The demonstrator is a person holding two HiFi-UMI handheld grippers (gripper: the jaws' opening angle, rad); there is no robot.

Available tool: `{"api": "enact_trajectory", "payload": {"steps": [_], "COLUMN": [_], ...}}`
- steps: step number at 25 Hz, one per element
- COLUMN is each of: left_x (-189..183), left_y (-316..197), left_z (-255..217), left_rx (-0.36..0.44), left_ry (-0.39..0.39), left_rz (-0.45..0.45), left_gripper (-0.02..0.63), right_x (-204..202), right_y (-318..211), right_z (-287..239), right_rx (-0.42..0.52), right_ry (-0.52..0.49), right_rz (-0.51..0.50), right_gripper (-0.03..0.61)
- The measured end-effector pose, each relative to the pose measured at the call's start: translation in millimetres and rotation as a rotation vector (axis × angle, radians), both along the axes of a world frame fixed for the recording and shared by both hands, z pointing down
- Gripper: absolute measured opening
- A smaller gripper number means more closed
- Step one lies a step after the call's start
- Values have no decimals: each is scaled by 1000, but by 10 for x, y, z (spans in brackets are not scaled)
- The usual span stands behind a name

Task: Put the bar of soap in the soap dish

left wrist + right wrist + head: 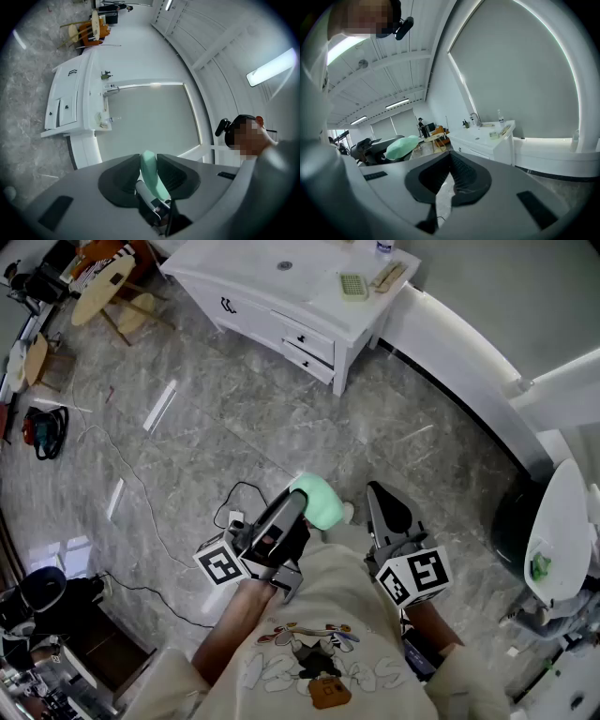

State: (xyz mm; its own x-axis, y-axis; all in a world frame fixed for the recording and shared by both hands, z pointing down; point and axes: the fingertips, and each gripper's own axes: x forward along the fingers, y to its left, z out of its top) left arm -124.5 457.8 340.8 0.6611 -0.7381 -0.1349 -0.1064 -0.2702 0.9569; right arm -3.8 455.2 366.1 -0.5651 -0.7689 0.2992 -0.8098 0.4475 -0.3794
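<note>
Head view: left gripper [295,507] is pinching the pale green rounded bar of soap [319,502] low over the grey marble floor [187,427]. The small green ridged soap dish [352,285] is well apart from it, near the right end of the white vanity cabinet [272,282]. There's lots of open floor between.
Left gripper view: only this one shows both dark pads clamped on the soap's flat sides. The dish is too small to spot.
Right gripper view: right gripper [451,161] has its jaws pressed together with nothing in them. The soap shows up side-on at the left, and the dish sits close to the counter edge.
</note>
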Motion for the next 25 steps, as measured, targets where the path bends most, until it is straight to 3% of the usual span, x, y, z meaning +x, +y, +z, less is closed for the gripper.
{"api": "enact_trajectory", "payload": {"steps": [7,14,25], "left_x": [-87,-113,265], "left_y": [159,203,214], "left_z": [-37,-66,-86], "left_rx": [-21,-17,-37], "left_ry": [18,14,30], "left_rz": [25,48,105], "left_gripper": [126,126,126], "right_x": [-167,-270,39], "right_y": [54,130,291], "right_z": [13,-3,50], "right_rx": [-8,-18,-31], "right_ry": [45,2,-15], "right_rz": [3,6,34], "right_gripper": [7,6,8]}}
